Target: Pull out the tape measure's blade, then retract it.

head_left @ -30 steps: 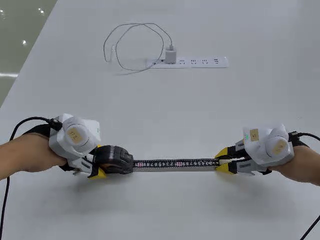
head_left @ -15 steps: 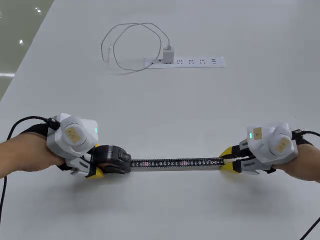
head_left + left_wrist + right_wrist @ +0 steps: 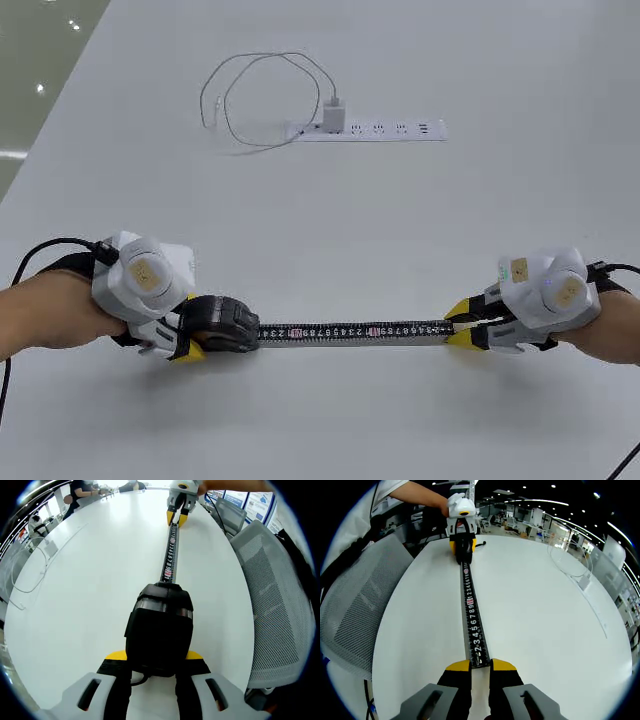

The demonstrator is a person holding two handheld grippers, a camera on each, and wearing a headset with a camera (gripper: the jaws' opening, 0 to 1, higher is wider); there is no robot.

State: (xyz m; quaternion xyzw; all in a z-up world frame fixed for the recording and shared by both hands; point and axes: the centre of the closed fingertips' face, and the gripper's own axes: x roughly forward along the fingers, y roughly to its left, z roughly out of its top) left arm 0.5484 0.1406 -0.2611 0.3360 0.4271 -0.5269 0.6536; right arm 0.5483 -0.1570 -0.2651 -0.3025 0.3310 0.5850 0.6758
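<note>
Head view: we see the left claw (image 3: 197, 328) at 8 o'clock on the white bench (image 3: 330, 230), closed around the black tape measure case (image 3: 225, 322), which rests on the bench. The blade (image 3: 350, 330) runs out flat toward 4 o'clock, where the right claw (image 3: 458, 323) pinches its tip between nearly shut, yellow-tipped jaws. Left gripper view: we look over the case and along the numbered blade to the other claw at 12 o'clock. At 12 o'clock in the head view lie a white power strip (image 3: 385, 130), a plugged-in charger (image 3: 333, 113) and its looped cable (image 3: 235, 100).
</note>
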